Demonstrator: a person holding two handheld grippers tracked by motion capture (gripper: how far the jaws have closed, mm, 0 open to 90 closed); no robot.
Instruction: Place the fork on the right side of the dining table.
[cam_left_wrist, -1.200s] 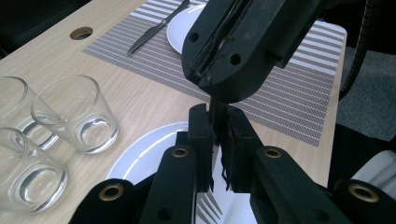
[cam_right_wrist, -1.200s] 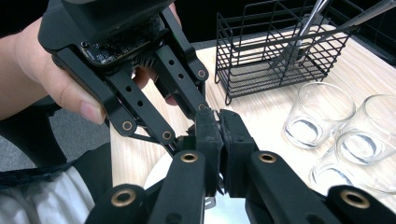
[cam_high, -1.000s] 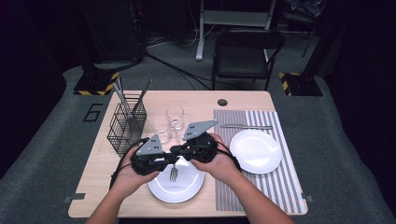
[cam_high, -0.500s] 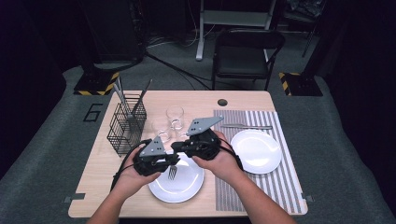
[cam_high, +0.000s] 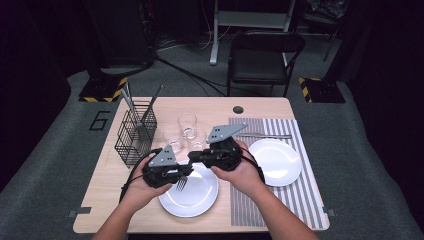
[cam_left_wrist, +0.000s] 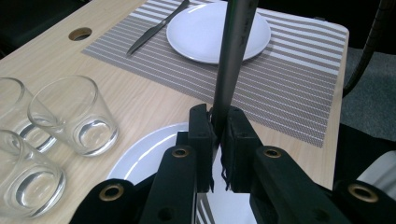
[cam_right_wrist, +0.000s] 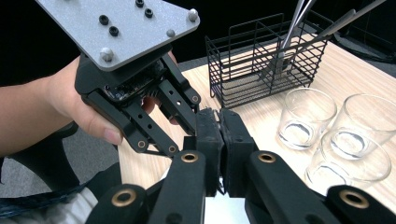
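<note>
Over the near white plate (cam_high: 192, 192), the landmark here, both grippers meet on a single fork (cam_high: 181, 183). In the high view the fork's tines hang just above the plate's far-left rim, and its handle runs up and right into the black jaws. The left gripper (cam_left_wrist: 218, 140) has its jaws clamped together on the fork's handle, which rises as a smooth grey bar (cam_left_wrist: 235, 56) away from its camera toward the second plate (cam_left_wrist: 218, 29) on the striped placemat (cam_left_wrist: 299, 88), to the right of the near plate. The right gripper (cam_right_wrist: 219, 140) has its jaws pressed together with almost no gap; they seem to pinch the same handle, though the metal between the pads is hidden, so I cannot be sure. The fork looks light, rigid and slick: polished steel that will neither bend nor give, and will tend to pivot or slide in flat rubber pads if held near one end. Best hold, in my judgement, is across the flat of the handle near its middle, squarely, so the tines do not swing. Beyond the near plate stand three clear glasses (cam_high: 187, 125), fragile and close to the hands, and left of them a black wire caddy (cam_high: 135, 132) with more cutlery.
</note>
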